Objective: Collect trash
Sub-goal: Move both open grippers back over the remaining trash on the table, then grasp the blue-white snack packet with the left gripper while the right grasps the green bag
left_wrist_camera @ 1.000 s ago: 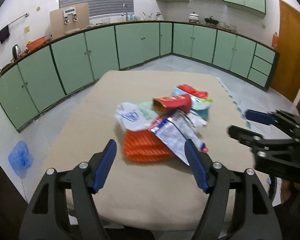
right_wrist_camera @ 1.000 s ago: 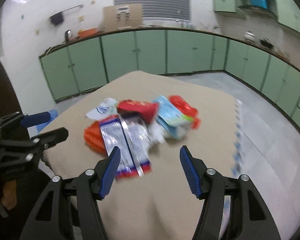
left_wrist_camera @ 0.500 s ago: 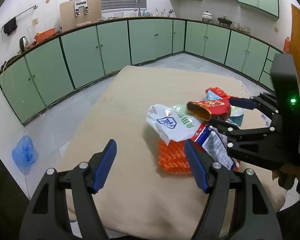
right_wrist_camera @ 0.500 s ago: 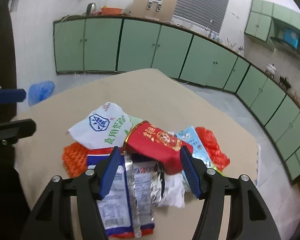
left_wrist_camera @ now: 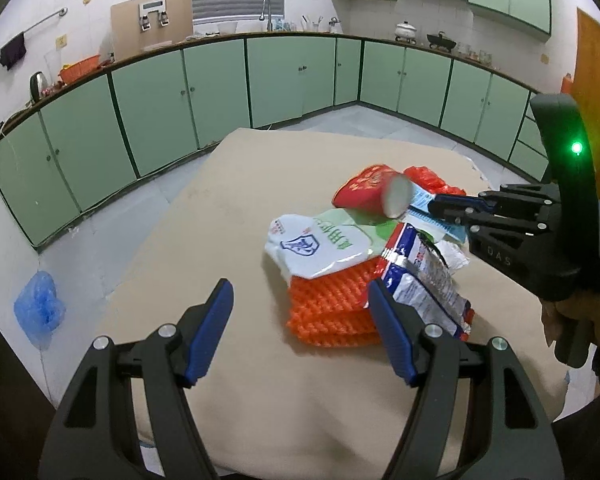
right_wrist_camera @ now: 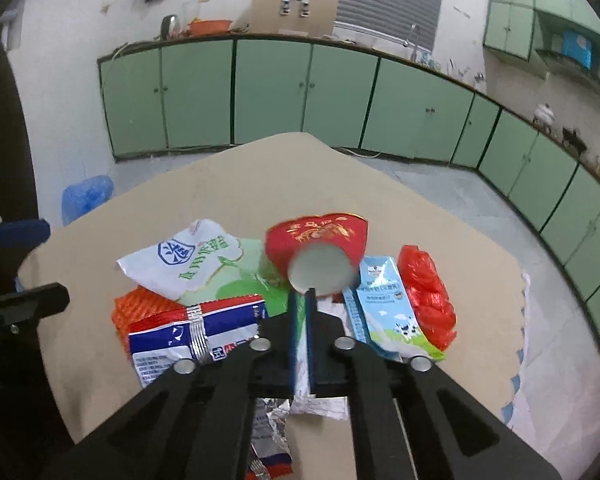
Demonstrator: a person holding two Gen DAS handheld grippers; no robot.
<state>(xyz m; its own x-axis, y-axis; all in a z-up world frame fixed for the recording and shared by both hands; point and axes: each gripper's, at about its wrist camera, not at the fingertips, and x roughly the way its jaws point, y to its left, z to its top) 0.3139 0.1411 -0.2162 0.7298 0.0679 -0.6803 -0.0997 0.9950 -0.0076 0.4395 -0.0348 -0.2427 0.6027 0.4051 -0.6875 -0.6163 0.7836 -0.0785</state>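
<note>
Because the trash lies heaped mid-table (left_wrist_camera: 228, 184), the right tongs (right_wrist_camera: 302, 300) reach in at lower centre, closing on a thin white wrapper (right_wrist_camera: 318, 404) just below the red cup (right_wrist_camera: 320, 240); the left tongs (left_wrist_camera: 300, 332) hang spread, empty, before the orange netting (left_wrist_camera: 328, 308)

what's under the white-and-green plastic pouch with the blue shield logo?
The white-and-green plastic pouch lies on top of an orange ribbed mesh sleeve, whose near part sticks out. The red paper cup overlaps the pouch's far edge. Whatever else lies beneath the pouch is covered.
</note>
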